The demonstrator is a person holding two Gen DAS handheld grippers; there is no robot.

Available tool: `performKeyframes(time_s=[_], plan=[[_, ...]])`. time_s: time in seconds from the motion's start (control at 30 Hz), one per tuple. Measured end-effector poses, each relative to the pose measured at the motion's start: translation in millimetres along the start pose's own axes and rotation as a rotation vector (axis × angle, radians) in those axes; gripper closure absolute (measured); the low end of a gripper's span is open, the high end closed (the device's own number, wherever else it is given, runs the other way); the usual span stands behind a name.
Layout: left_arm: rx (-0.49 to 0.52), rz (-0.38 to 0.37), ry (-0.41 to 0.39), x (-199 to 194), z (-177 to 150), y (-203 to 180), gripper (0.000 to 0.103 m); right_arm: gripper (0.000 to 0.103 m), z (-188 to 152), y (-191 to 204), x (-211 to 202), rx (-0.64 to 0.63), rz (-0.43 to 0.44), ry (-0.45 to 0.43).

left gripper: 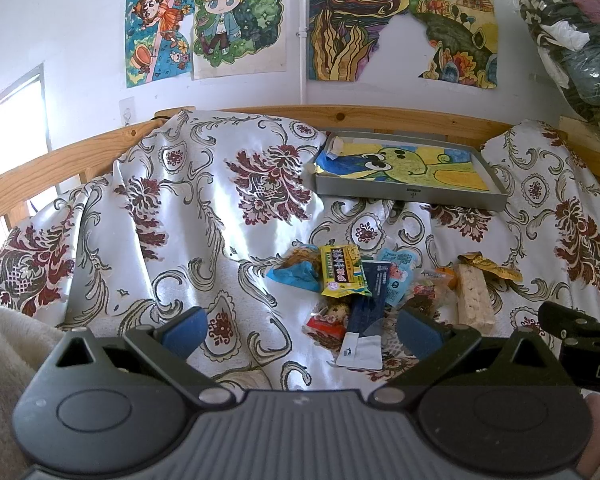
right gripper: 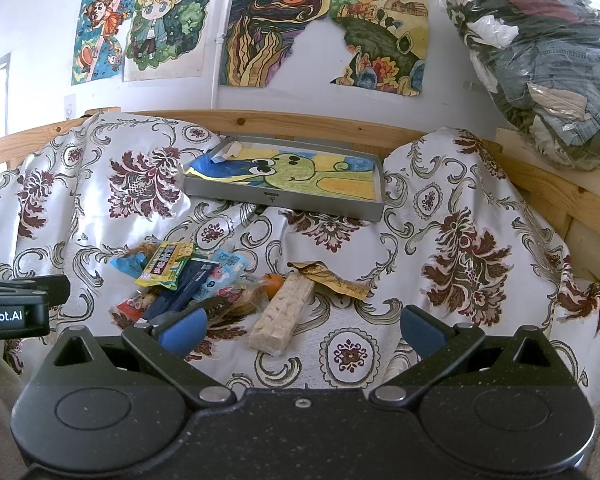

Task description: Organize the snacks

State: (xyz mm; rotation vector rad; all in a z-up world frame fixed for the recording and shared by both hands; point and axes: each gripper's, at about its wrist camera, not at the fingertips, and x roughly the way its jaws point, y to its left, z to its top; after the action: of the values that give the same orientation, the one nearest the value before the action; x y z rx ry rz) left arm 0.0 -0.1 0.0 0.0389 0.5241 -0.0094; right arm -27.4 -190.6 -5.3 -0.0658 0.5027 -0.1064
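Left wrist: snack pile [left gripper: 364,292], grippers [left gripper: 300,332] wide apart

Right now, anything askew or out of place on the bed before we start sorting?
The snacks lie in a loose overlapping heap on the floral cloth, none in the grey tray. The tray sits tilted, its right corner propped on a fold. A drawing lines it, one corner curled up. Both grippers are open and empty.
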Motion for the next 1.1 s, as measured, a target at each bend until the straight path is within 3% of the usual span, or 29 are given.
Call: performKeyframes(time_s=[1.1], plan=[[-0.002, -0.001, 0.005, 1.7, -1.0, 2.0, 0.0, 0.001, -1.3, 1.0, 1.4, -0.002, 0.003, 0.004]])
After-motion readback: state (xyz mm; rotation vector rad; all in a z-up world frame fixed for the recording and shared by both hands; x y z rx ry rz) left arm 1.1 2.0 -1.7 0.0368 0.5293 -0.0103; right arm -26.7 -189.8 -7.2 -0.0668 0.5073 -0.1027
